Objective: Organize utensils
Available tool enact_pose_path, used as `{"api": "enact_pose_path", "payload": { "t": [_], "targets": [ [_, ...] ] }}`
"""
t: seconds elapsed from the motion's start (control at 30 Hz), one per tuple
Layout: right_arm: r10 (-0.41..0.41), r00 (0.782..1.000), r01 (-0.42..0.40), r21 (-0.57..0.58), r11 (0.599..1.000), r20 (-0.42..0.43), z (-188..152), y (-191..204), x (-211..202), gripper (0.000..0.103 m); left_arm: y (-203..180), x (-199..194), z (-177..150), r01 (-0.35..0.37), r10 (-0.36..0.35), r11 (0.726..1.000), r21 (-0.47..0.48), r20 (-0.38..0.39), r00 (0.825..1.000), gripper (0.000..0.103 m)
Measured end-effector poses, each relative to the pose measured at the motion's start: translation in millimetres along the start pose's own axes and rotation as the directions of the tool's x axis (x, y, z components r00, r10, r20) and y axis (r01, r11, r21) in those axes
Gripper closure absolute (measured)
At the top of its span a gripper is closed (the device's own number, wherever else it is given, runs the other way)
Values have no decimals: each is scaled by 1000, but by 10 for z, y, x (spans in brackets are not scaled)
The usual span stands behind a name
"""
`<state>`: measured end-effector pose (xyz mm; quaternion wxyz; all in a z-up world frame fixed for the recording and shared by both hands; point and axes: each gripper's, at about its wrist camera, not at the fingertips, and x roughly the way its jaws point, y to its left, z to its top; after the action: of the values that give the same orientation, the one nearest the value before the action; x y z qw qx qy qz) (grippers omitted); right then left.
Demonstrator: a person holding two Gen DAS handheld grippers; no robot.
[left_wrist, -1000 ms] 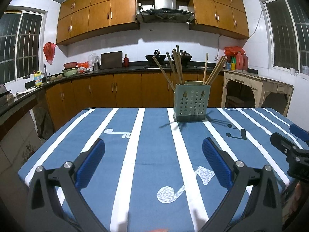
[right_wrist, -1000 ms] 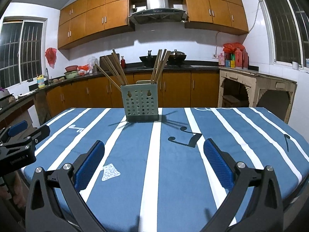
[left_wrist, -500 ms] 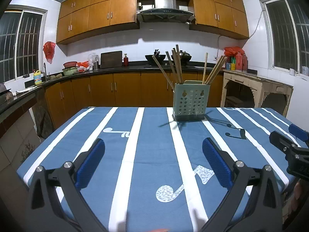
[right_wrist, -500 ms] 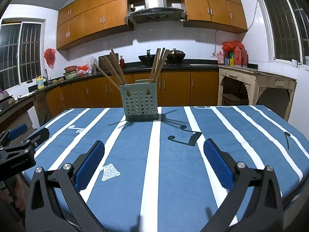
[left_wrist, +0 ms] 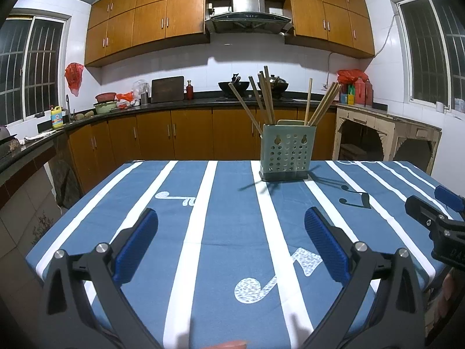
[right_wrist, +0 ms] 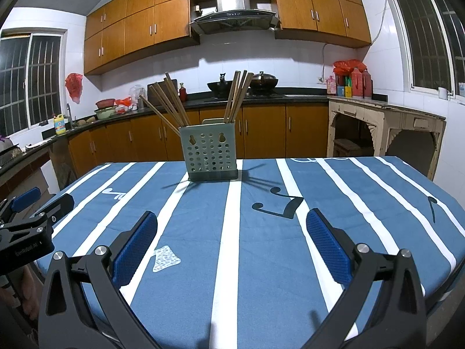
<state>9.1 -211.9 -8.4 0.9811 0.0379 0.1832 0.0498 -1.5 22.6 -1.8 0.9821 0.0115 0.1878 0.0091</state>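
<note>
A pale green perforated utensil holder (left_wrist: 286, 154) (right_wrist: 209, 154) stands near the far edge of the blue striped tablecloth (left_wrist: 226, 212) (right_wrist: 261, 226). Several wooden chopsticks (left_wrist: 263, 99) (right_wrist: 171, 101) lean out of it in two bunches. My left gripper (left_wrist: 231, 229) hovers open over the near part of the table, nothing between its blue pads (left_wrist: 325, 244). My right gripper (right_wrist: 231, 229) is open as well and holds nothing. Each gripper shows at the edge of the other's view: the right one (left_wrist: 436, 212), the left one (right_wrist: 35, 209).
Behind the table runs a dark kitchen counter (left_wrist: 174, 106) with wooden cabinets, pots, a cutting board and bottles. A worn cream side table (right_wrist: 386, 128) stands at the right wall. The tablecloth around the holder carries only printed music notes.
Both grippers have drawn back and risen slightly, so the holder looks a little smaller and farther. Both stay open; nothing on the table has moved.
</note>
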Motion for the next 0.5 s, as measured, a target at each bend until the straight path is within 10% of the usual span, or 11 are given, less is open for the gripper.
{"api": "enact_pose_path", "payload": {
  "t": [0.5],
  "targets": [
    [-2, 1000, 2, 4, 1000, -4, -25, 1, 4, 2, -7, 0, -13, 0, 0, 1000, 0, -4, 1000, 4]
  ]
}}
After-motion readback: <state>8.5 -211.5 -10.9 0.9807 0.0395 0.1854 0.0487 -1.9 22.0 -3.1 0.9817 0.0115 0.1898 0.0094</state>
